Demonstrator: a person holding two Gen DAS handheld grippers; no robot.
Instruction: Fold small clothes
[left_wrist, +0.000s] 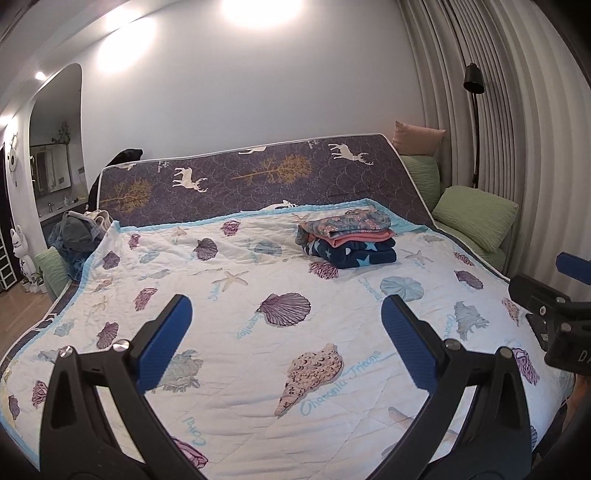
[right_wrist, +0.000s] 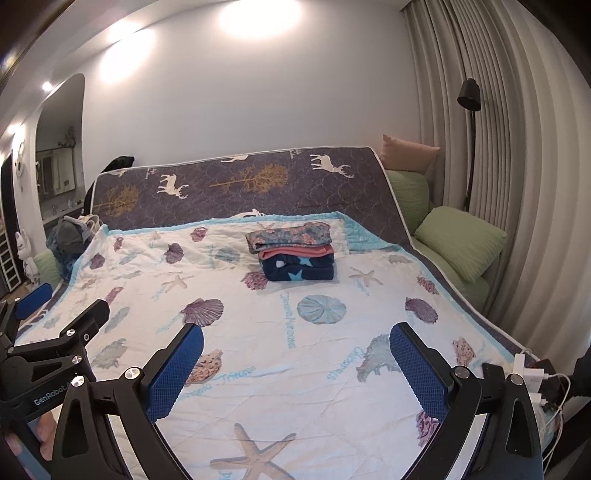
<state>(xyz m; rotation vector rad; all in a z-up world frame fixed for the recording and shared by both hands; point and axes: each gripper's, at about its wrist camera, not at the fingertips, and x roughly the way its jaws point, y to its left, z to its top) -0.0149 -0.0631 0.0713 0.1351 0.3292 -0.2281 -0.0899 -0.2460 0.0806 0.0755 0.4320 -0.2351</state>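
Note:
A stack of folded small clothes (left_wrist: 349, 236) (right_wrist: 293, 253) rests on the seashell quilt (left_wrist: 258, 354) (right_wrist: 295, 387) toward the far side: a floral piece on top, a pink one under it, a navy star-print one at the bottom. My left gripper (left_wrist: 284, 306) hovers open above the near half of the quilt, nothing between its blue pads. My right gripper (right_wrist: 297, 336) is open too, empty, to the right of the left one. Each gripper shows at the edge of the other's view. A heap of unfolded clothes (left_wrist: 79, 232) (right_wrist: 68, 236) lies at the bed's far left corner.
A mattress with deer print (left_wrist: 258, 177) (right_wrist: 240, 188) stands against the wall behind the quilt. Green pillows (left_wrist: 474, 218) (right_wrist: 460, 242) and a pink cushion (left_wrist: 417, 138) line the right side by the curtain. A black lamp (right_wrist: 469, 96) stands there. Chargers and cables (right_wrist: 532, 380) lie at the near right corner.

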